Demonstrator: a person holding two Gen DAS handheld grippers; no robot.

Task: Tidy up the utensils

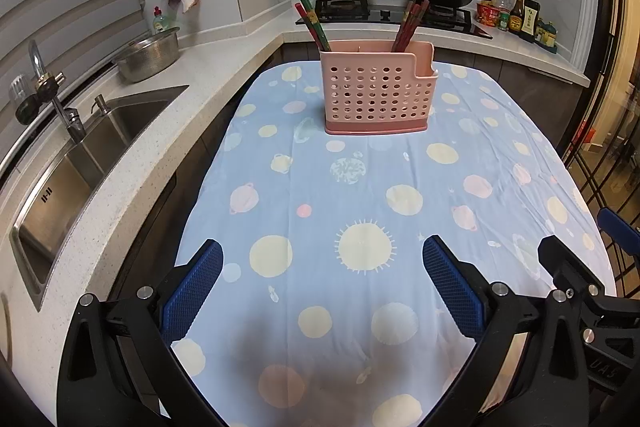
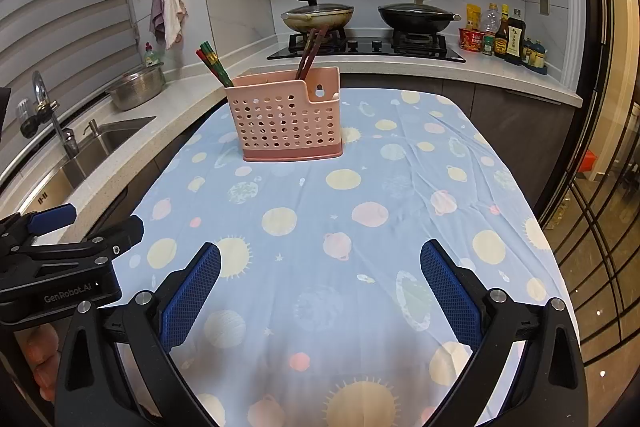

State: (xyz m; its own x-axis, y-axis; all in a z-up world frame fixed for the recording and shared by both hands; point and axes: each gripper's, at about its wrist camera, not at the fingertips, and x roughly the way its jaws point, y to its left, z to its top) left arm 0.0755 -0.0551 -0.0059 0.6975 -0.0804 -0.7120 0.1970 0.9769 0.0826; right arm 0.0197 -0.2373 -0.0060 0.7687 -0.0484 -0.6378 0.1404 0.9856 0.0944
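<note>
Matt pink perforated plastic holder [image 1: 376, 91], soft wrinkled cotton-like tablecloth [image 1: 360, 195], brushed steel sink [image 1: 80, 163], speckled stone-look counter [image 1: 192, 75], possibly lacquered chopsticks [image 1: 316, 25]

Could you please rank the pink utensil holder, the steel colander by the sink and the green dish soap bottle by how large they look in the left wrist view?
1. Pink utensil holder, largest; it is also nearer the camera.
2. Steel colander.
3. Green dish soap bottle, smallest, partly hidden behind the colander.
</note>
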